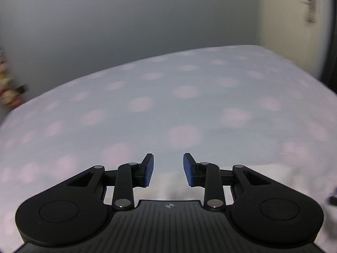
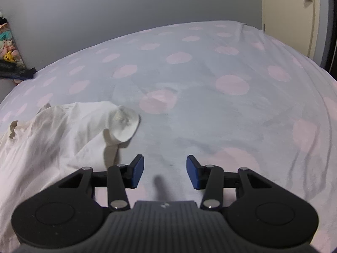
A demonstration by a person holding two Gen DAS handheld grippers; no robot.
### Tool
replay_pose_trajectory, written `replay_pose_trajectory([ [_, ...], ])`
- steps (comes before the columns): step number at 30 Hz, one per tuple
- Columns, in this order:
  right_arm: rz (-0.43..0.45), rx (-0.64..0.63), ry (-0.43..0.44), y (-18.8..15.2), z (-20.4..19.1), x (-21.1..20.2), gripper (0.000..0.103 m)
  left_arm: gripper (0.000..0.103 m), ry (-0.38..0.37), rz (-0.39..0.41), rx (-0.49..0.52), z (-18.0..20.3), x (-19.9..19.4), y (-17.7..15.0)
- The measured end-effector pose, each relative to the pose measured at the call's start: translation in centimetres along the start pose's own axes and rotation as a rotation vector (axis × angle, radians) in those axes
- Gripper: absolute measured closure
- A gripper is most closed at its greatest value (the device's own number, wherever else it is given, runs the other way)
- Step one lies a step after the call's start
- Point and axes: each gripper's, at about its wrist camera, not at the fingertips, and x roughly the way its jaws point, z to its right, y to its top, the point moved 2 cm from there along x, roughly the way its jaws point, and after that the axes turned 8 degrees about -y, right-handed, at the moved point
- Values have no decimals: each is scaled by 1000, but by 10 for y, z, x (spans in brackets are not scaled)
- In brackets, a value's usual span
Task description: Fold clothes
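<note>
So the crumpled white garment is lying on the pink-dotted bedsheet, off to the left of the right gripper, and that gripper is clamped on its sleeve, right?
Not quite. The crumpled white garment does lie on the pink-dotted bedsheet, left of the right gripper, but that gripper is not clamped on the sleeve. The right wrist view shows its jaws open with only bare sheet between them.

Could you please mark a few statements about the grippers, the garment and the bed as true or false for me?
1. The right gripper holds the white garment. False: its jaws are open and empty.
2. The left gripper has nothing between its jaws. True.
3. The white garment lies neatly folded. False: it lies crumpled on the left of the right wrist view.
4. The bed sheet carries pink dots. True.
5. The left wrist view is blurred. True.
</note>
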Motion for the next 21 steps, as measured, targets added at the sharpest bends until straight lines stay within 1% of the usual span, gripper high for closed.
replay_pose_trajectory([
  [3, 26, -10, 9, 1, -9, 1, 55, 74, 88, -23, -44, -41, -3, -23],
  [5, 38, -19, 13, -1, -16, -1, 55, 74, 133, -37, -83, -65, 2, -38],
  [6, 46, -21, 12, -2, -18, -2, 55, 73, 149, -46, -104, -75, 6, -46],
  [8, 61, -21, 10, -4, -22, -2, 55, 66, 165, -69, -123, -88, 19, -55],
  [9, 67, -22, 13, -5, -24, -2, 55, 63, 168, -81, -118, -92, 26, -59],
  [11, 72, -22, 22, -5, -27, 1, 55, 63, 166, -112, -85, -95, 42, -63],
  [14, 70, -23, 19, -7, -28, 5, 55, 63, 144, -149, 7, -92, 57, -63],
  [15, 68, -23, 15, -8, -29, 6, 55, 61, 133, -169, 36, -90, 64, -64],
  [17, 63, -22, 12, -9, -29, 10, 55, 58, 143, -232, 78, -88, 82, -66],
  [18, 60, -22, 12, -9, -30, 12, 55, 53, 155, -261, 96, -88, 89, -67],
  [19, 57, -22, 13, -10, -31, 14, 55, 47, 168, -272, 98, -90, 93, -68],
  [21, 56, -25, 16, -10, -32, 17, 55, 44, 180, -274, 65, -94, 93, -70],
])
